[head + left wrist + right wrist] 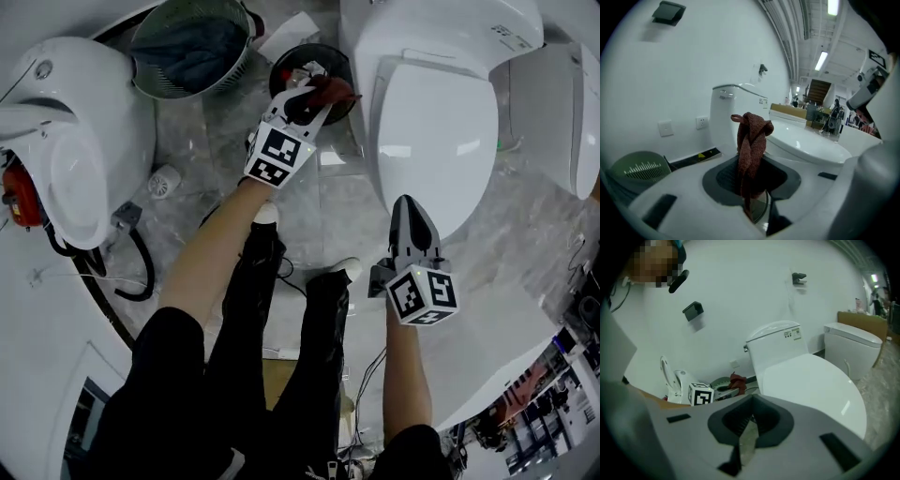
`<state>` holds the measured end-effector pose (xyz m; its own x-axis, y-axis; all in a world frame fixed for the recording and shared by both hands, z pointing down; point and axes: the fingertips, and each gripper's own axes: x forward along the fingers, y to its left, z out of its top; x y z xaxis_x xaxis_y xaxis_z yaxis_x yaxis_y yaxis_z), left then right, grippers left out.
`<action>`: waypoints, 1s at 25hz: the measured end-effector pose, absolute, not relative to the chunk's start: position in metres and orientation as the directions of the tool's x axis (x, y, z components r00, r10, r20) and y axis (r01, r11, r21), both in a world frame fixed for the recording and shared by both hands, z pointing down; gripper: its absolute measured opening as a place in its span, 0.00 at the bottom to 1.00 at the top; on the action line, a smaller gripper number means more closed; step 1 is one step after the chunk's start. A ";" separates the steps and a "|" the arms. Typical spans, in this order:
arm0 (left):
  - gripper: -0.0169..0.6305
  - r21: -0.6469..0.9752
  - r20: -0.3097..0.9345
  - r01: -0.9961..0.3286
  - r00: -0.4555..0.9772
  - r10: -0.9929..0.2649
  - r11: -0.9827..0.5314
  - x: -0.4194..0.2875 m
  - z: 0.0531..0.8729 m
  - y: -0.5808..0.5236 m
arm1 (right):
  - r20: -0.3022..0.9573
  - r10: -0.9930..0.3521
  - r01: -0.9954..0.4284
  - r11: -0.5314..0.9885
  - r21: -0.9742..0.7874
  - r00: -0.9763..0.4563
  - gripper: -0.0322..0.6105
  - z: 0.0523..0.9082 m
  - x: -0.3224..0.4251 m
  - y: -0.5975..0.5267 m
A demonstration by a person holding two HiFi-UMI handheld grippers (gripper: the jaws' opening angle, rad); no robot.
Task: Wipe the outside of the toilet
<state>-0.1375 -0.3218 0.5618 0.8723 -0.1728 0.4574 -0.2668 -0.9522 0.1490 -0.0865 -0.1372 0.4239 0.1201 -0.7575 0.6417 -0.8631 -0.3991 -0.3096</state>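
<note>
Open floor lane (345, 208) beside toilet (436, 131), far end blocked — green basket (171, 86) there

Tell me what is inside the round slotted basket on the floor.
A crumpled blue cloth lies inside the basket and covers most of its bottom. Anything beneath the cloth is hidden.

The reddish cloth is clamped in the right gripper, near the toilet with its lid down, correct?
No: the reddish cloth is clamped in the left gripper, as the left gripper view shows; the right gripper holds nothing. The toilet does have its lid down.
</note>
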 end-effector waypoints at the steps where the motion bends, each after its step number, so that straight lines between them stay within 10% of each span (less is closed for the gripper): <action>1: 0.18 0.165 0.452 -0.272 0.875 -0.172 -0.948 -0.132 0.570 -0.323 | 0.641 -0.756 -0.852 -0.418 -0.317 0.132 0.05 0.430 -0.087 -0.135; 25: 0.16 0.213 0.493 -0.262 0.861 -0.128 -0.941 -0.095 0.653 -0.225 | 0.642 -0.741 -0.763 -0.527 -0.374 0.197 0.05 0.473 -0.098 0.022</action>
